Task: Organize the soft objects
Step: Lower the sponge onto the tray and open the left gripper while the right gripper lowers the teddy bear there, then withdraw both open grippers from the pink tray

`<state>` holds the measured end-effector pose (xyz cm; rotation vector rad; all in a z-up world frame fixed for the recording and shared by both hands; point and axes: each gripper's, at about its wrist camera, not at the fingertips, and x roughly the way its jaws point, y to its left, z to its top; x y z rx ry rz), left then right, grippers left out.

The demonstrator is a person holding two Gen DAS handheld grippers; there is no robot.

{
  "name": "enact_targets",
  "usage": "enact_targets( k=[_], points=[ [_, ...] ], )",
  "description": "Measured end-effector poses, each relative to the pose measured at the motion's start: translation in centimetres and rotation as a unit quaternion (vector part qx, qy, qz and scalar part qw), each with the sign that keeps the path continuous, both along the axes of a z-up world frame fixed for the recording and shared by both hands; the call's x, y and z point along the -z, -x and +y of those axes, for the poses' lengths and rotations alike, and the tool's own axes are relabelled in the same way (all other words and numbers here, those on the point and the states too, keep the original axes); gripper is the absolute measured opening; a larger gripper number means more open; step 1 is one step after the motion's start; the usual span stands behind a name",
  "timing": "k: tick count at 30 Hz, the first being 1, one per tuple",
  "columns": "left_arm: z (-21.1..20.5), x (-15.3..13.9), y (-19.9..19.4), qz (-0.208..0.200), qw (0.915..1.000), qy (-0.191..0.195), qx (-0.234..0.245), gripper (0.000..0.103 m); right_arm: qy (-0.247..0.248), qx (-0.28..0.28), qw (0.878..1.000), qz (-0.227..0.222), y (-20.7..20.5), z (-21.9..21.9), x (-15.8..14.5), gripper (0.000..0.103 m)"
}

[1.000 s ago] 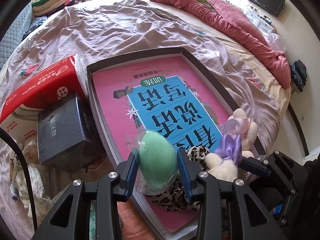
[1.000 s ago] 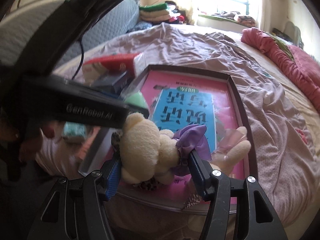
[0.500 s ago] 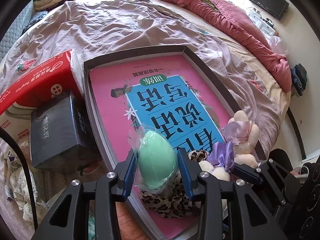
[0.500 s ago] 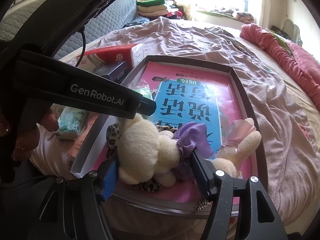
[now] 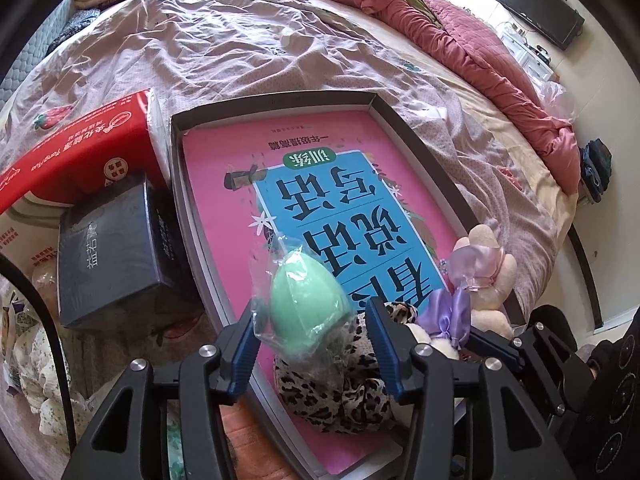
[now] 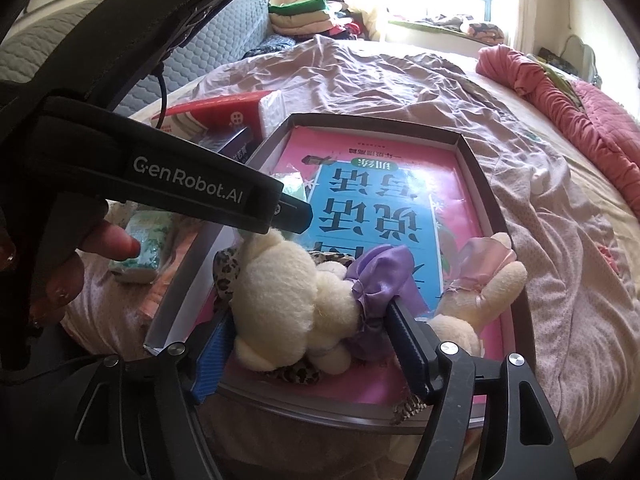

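Observation:
A green egg-shaped sponge [image 5: 308, 312] in clear wrap lies on a leopard-print soft item [image 5: 344, 392] at the near end of the dark tray [image 5: 280, 100]. My left gripper [image 5: 312, 344] straddles the sponge; its jaws are opening and a small gap shows on each side. A cream plush bear [image 6: 288, 304] with a purple bow [image 6: 380, 276] rests in the same tray corner. The right gripper [image 6: 310, 344] straddles the bear, its jaws opening, the pads loose beside the fur and the bow. The leopard-print item [image 6: 224, 264] peeks out under the bear.
A pink and blue book [image 5: 320, 184] fills the tray on the bed. Left of the tray stand a red tissue pack [image 5: 80, 148] and a black box [image 5: 108, 256]. A floral packet [image 6: 148, 244] lies near a person's hand [image 6: 60, 272]. A pink quilt [image 5: 460, 40] lines the far side.
Both grippers' jaws have spread wider. The sponge and the bear stay where they were, no longer squeezed.

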<state>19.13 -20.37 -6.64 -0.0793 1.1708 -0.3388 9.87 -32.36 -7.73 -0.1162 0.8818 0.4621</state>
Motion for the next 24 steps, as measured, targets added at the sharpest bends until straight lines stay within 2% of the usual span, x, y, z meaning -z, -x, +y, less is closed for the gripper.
enact_targets(
  k=[6, 12, 24],
  points=[
    [0.4, -0.6, 0.1, -0.005, 1.0, 0.005, -0.006, 0.059, -0.015, -0.005, 1.0, 0.001, 0.4, -0.1, -0.4, 0.079],
    [1.2, -2.0, 0.5, -0.02, 0.9996, 0.015, -0.015, 0.06, -0.022, -0.006, 1.0, -0.006, 0.7, 0.1, -0.9, 0.08],
    [2.3, -4.0, 1.8, -0.045, 0.9985, 0.011, -0.029, 0.063, -0.037, 0.025, 0.999, -0.018, 1.1, -0.8, -2.4, 0.08]
  ],
)
